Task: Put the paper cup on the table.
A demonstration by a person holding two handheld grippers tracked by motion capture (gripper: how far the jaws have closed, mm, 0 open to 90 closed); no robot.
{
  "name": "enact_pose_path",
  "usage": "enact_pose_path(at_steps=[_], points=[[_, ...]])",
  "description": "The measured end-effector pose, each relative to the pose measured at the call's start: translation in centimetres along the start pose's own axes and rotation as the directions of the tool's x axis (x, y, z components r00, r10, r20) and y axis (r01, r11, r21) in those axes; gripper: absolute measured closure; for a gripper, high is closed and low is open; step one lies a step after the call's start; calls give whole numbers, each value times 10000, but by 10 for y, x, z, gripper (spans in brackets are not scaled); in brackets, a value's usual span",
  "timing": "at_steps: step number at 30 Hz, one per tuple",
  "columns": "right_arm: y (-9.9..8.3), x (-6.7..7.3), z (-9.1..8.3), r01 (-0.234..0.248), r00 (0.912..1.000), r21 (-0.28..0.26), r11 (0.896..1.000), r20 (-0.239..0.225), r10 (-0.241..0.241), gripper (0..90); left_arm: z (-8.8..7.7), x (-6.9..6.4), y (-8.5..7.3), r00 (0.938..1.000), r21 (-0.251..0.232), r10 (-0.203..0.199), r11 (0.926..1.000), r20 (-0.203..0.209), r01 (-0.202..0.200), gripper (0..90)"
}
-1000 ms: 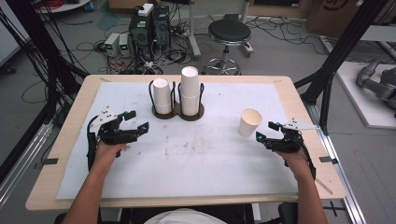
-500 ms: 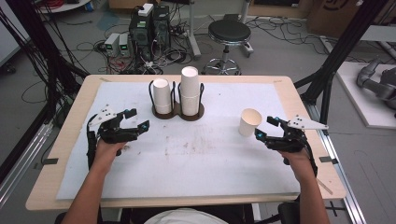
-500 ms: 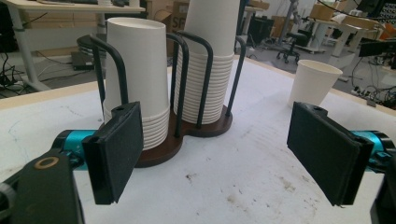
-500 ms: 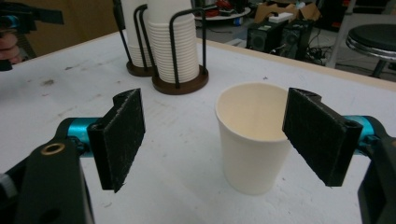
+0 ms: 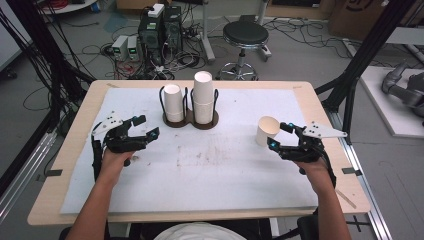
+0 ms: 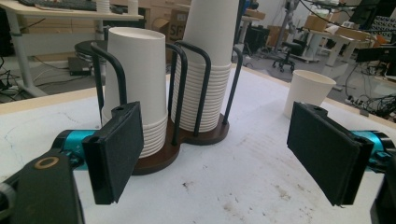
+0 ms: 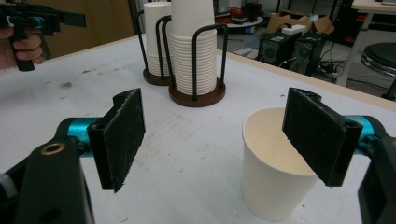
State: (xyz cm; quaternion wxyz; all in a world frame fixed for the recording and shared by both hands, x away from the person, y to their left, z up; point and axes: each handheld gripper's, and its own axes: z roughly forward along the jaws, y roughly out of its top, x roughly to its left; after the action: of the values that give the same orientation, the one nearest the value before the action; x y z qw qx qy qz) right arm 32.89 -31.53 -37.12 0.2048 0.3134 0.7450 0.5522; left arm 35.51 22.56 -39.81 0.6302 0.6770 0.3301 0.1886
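White paper cup [image 5: 267, 131] stands loose, upright, right side of table [image 5: 310, 102], just left of right gripper [image 5: 280, 135]. Left gripper [image 5: 146, 127] faces cup holder [image 6: 187, 140], jaws apart. Right gripper view: jaws apart, cup at right pad; not yet gripped, stacking remains.

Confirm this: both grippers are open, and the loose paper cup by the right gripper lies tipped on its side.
Not quite. The loose paper cup stands upright, mouth up, as the right gripper view shows. The rest holds: the left gripper and the right gripper are both open.
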Motion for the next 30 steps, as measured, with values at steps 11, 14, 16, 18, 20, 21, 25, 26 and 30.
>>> enact_pose_path(at_steps=[11,14,16,18,20,21,25,26,30], points=[[-1,3,1,80,9999,25,10000,98,-81,218,-1,-3,2,9999,-4,128,9999,69,-128,187],[-1,6,1,116,9999,57,9999,54,-116,218,-1,-5,1,9999,-5,118,9999,117,-118,187],[-1,7,1,155,9999,63,9999,50,-155,218,-1,-6,1,9998,0,149,9999,127,-149,187],[0,8,2,202,9998,24,9998,44,-203,218,-1,-7,2,9998,-39,139,9999,132,-138,187],[1,8,3,232,9997,36,9997,21,-232,218,-2,-6,2,9998,-62,161,9999,154,-160,187],[1,9,4,223,9998,54,9997,-1,-223,218,-3,-6,2,9998,-105,87,9999,182,-85,187],[-1,9,7,198,9998,154,9997,24,-199,218,-3,-5,0,9998,-112,0,9999,182,2,187],[-2,8,7,222,9997,136,9997,47,-223,218,-3,-5,0,9998,-112,1,9999,175,1,187],[-2,8,7,188,9998,106,9998,23,-188,218,-2,-5,-1,9998,-87,-45,10000,167,46,187]])
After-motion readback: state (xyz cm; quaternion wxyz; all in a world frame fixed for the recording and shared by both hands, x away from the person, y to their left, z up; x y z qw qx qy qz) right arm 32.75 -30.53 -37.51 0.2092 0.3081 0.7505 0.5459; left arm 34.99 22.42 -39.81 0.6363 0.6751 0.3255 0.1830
